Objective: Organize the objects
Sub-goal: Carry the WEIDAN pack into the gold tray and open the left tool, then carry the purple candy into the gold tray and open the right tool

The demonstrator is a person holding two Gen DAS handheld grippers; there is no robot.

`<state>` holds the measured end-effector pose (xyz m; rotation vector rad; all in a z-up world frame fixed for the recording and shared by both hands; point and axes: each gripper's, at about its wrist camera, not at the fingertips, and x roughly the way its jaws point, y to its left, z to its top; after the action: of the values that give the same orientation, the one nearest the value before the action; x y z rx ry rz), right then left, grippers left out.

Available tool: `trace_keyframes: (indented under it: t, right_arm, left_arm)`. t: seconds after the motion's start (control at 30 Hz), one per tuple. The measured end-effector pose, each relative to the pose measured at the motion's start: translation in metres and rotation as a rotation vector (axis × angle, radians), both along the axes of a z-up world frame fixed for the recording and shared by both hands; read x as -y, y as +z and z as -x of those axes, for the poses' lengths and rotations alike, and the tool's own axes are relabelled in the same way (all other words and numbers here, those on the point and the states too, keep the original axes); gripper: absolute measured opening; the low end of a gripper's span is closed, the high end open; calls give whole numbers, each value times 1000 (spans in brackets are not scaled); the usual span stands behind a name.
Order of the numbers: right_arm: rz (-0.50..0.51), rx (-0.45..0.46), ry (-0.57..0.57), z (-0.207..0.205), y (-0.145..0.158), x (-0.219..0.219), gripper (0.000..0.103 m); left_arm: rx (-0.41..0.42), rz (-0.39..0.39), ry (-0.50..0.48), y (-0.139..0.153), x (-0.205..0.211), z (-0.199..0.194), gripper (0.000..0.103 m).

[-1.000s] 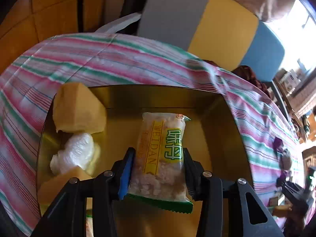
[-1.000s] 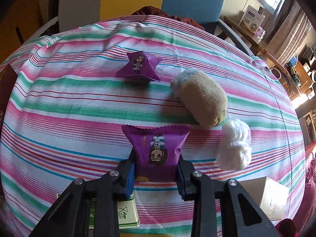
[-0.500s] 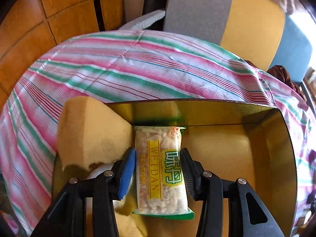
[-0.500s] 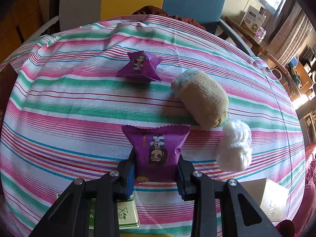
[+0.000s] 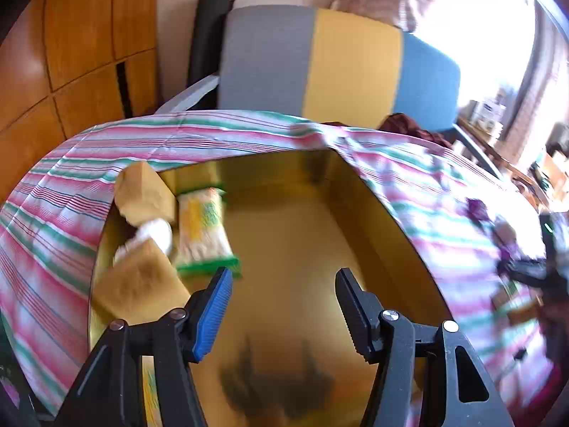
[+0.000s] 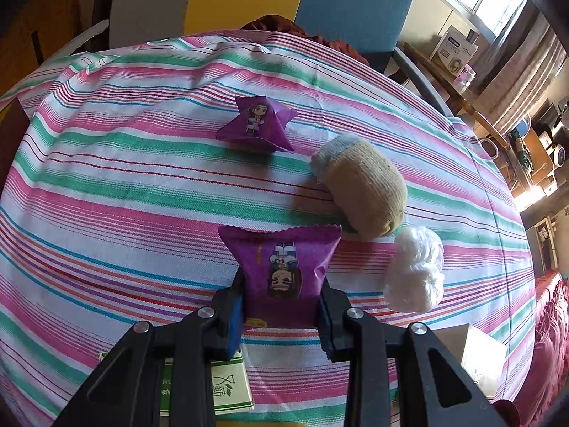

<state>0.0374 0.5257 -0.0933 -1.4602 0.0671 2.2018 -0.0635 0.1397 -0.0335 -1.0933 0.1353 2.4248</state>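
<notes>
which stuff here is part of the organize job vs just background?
Part of the job:
- gold box; sponge blocks, white wad and rice snack pack in it
- purple packet in right gripper
- second purple packet, rolled sock, white puff
- left gripper, open

Background:
- striped cloth
- chair

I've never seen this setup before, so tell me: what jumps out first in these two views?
In the right wrist view, the right gripper is shut on a purple snack packet above the striped tablecloth, with a second purple packet and a rolled tan sock lying beyond. In the left wrist view, the left gripper hangs open over a shiny gold tray holding a yellow-green snack bag beside yellow sponges.
</notes>
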Motion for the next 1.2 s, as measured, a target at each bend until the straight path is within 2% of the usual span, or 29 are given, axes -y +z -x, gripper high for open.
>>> trace_keyframes:
  t: [0.1,0.2,0.33,0.5,0.8,0.97,1.2]
  right_arm:
    - [-19,-20,19,1,5,5,33]
    - [-86,-75,57,1,20,17,33]
    - [-120,-97,108,5,27,30,33]
    - [-155,-171,176,8,55,59,33]
    - [-101,-275,375,21,94,171,33]
    - [-63,-299,476,30,97,234,33]
    - [-11,-301,573,43,90,297,33]
  left_arm:
    - [-18,6,-38,0,4,-30,61]
    - [-24,18,-47,-2,10,-50,61]
    - [-15,22,-31,-5,15,-59,61]
    - [-27,14,-8,-2,22,-58,61]
    - [-73,-5,33,13,45,-60,61]
    - [-84,-11,76,19,67,-62,61]
    - [-88,-14,151,20,104,-61,61]
